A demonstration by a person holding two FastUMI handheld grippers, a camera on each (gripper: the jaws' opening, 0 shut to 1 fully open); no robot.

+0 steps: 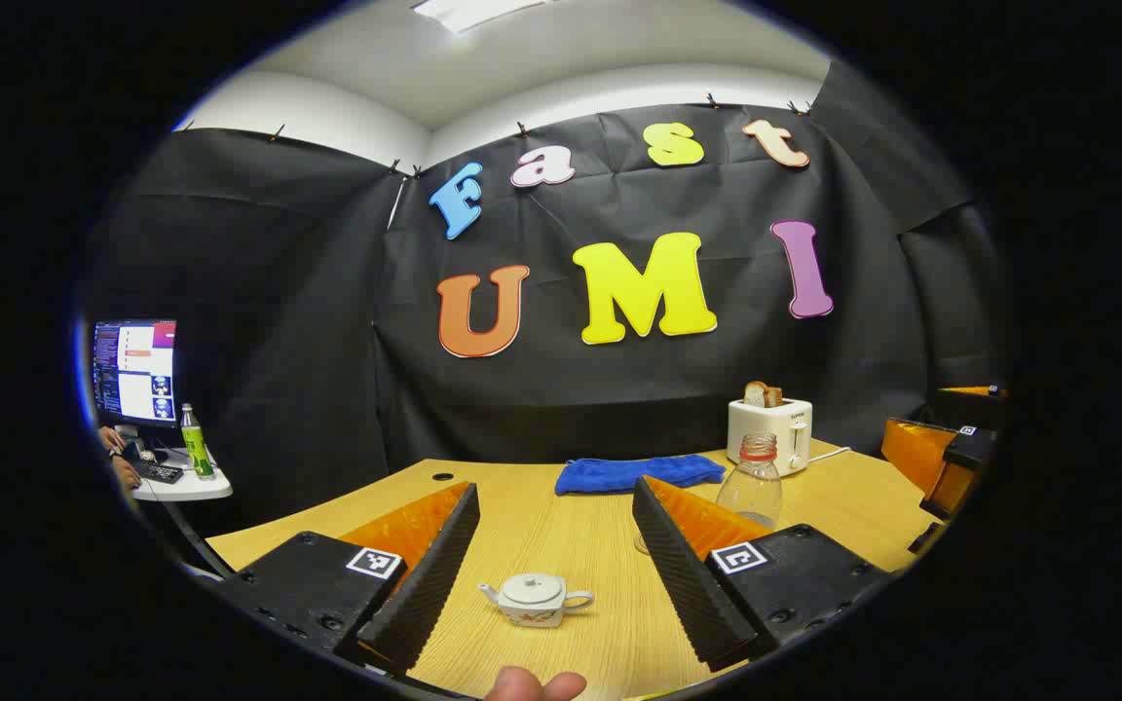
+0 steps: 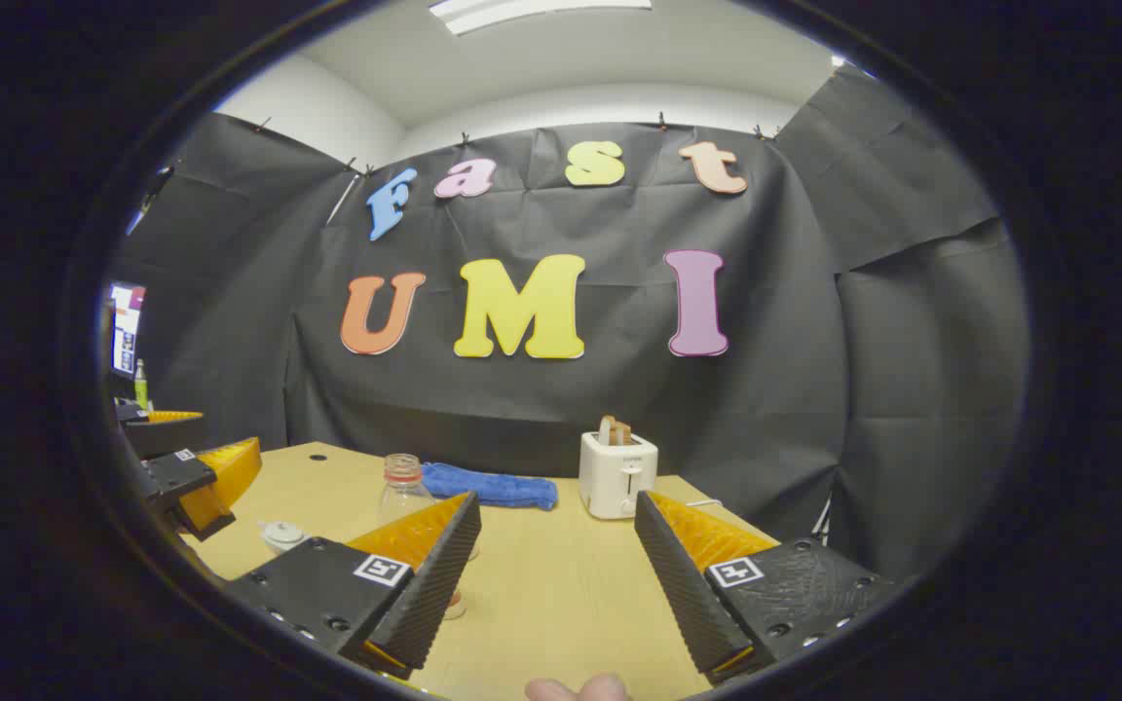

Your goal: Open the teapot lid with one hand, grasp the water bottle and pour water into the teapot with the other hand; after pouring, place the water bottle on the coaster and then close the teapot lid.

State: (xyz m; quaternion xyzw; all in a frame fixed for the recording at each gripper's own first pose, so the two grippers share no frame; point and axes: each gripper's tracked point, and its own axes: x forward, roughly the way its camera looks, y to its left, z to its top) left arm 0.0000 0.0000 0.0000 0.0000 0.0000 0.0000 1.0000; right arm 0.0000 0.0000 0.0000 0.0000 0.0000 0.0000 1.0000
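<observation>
Left gripper view: left gripper (image 1: pixel 555 570), fingers spread wide, grasping nothing, above the desk (image 1: pixel 843 506). Teapot (image 1: pixel 535 598), white, lid on, upright between the fingers, nearer the desk's front edge, untouched. Water bottle (image 1: pixel 754 480), clear, uncapped, upright behind the right-hand finger, toward the far right corner. Blue cloth (image 1: pixel 639 473) along the far edge; toaster (image 1: pixel 770 434) with bread beside it. Right gripper view: right gripper (image 2: pixel 556 574), likewise released, holding nothing; bottle partly hidden behind its left-hand finger; teapot near the desk's left edge.
</observation>
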